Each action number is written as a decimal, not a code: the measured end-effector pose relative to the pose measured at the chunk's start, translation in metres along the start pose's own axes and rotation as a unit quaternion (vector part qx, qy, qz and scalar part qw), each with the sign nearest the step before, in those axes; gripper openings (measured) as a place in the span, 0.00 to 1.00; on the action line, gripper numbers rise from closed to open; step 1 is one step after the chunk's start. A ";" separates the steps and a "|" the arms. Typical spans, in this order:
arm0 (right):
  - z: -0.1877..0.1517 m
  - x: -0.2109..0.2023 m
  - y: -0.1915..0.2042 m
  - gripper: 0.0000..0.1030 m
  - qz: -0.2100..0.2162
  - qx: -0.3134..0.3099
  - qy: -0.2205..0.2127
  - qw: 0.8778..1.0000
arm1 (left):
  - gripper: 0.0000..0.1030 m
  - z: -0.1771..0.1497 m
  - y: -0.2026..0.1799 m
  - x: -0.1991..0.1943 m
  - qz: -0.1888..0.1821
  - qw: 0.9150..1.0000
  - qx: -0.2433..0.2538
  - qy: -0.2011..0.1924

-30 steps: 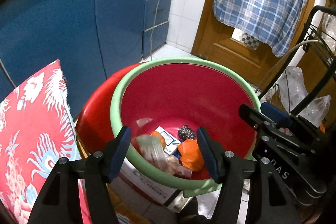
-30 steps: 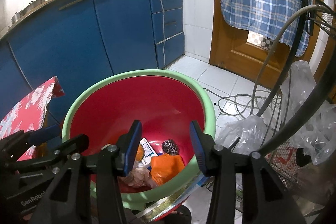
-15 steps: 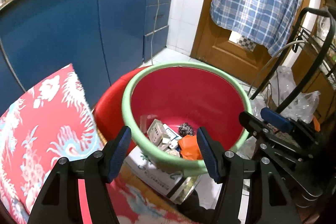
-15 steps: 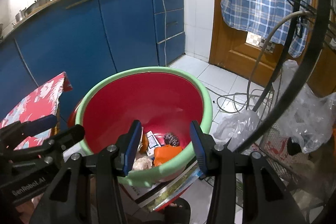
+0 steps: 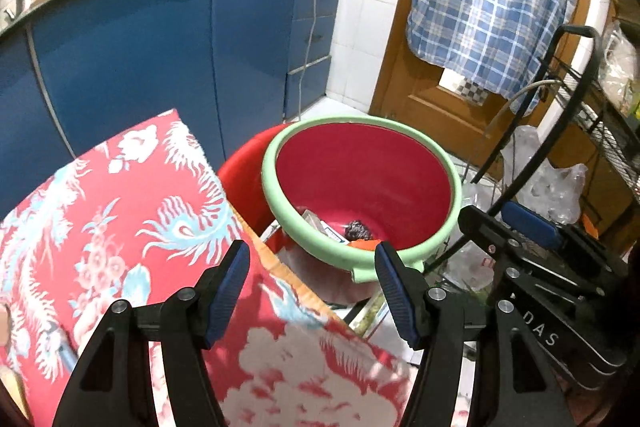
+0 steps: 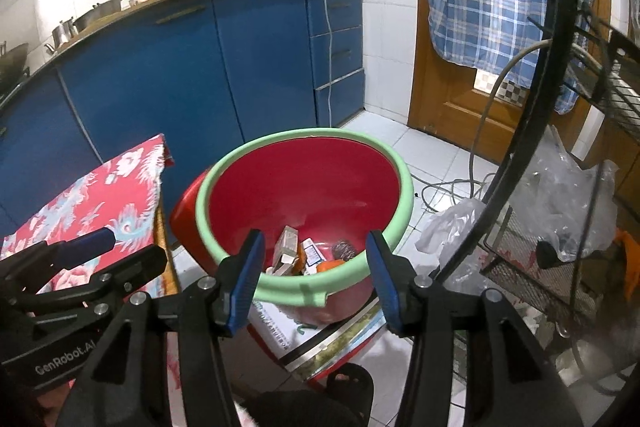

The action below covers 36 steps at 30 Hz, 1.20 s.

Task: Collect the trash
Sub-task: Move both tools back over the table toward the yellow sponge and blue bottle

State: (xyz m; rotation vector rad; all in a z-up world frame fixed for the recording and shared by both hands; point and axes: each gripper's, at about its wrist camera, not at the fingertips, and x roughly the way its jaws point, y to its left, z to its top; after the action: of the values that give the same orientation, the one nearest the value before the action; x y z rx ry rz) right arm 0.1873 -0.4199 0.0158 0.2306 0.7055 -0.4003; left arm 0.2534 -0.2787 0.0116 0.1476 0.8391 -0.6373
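left wrist view: the left gripper (image 5: 312,287) stands with its jaws wide apart and nothing between them, above the edge of a red patterned cloth (image 5: 120,211) that covers a table. beyond it sits the red bin (image 5: 360,163) with a pale green rim, on the floor beside the cloth. from this angle only a sliver of the trash (image 5: 340,229) shows over the near rim: a pale box corner, a dark scouring ball and a bit of orange. the right gripper (image 5: 532,227) enters from the right edge, seen from the side, so its opening cannot be read here.

right wrist view: the right gripper (image 6: 316,275) is likewise wide apart and empty, held over the near rim of the red bin (image 6: 304,179). this view looks deeper inside, where the trash (image 6: 308,255) lies on the bottom: a small carton standing on end, a blue-and-white packet, the scouring ball and an orange scrap. a printed box (image 6: 320,339) lies under the bin's near edge; its lettering is too blurred to read. a wire rack (image 6: 560,211) holding clear plastic bags (image 6: 560,171) stands to the right, partly cut off by the frame. blue cabinets (image 6: 200,75) fill the background; what seems to be a shoe at the bottom edge is dark and unclear.
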 end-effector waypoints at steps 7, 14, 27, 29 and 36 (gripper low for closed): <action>-0.006 -0.021 0.014 0.54 0.011 -0.010 -0.009 1.000 | 0.68 -0.009 0.005 -0.025 0.006 1.000 -0.004 -0.013; -0.012 -0.036 0.023 0.54 0.023 -0.017 -0.012 1.000 | 0.68 -0.019 0.009 -0.049 0.014 1.000 -0.006 -0.024; -0.023 -0.055 0.049 0.56 0.050 -0.032 -0.018 0.998 | 0.68 -0.044 0.037 -0.086 0.051 0.998 -0.029 -0.032; -0.026 -0.058 0.055 0.56 0.055 -0.038 -0.018 0.998 | 0.68 -0.049 0.045 -0.094 0.053 0.997 -0.040 -0.035; -0.037 -0.066 0.077 0.56 0.072 -0.058 -0.017 0.996 | 0.68 -0.065 0.063 -0.113 0.073 0.995 -0.057 -0.043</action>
State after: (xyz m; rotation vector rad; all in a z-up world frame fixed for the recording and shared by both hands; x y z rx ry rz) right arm 0.1531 -0.3201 0.0377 0.1634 0.6715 -0.2245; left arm 0.1926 -0.1514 0.0432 0.0759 0.7720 -0.4546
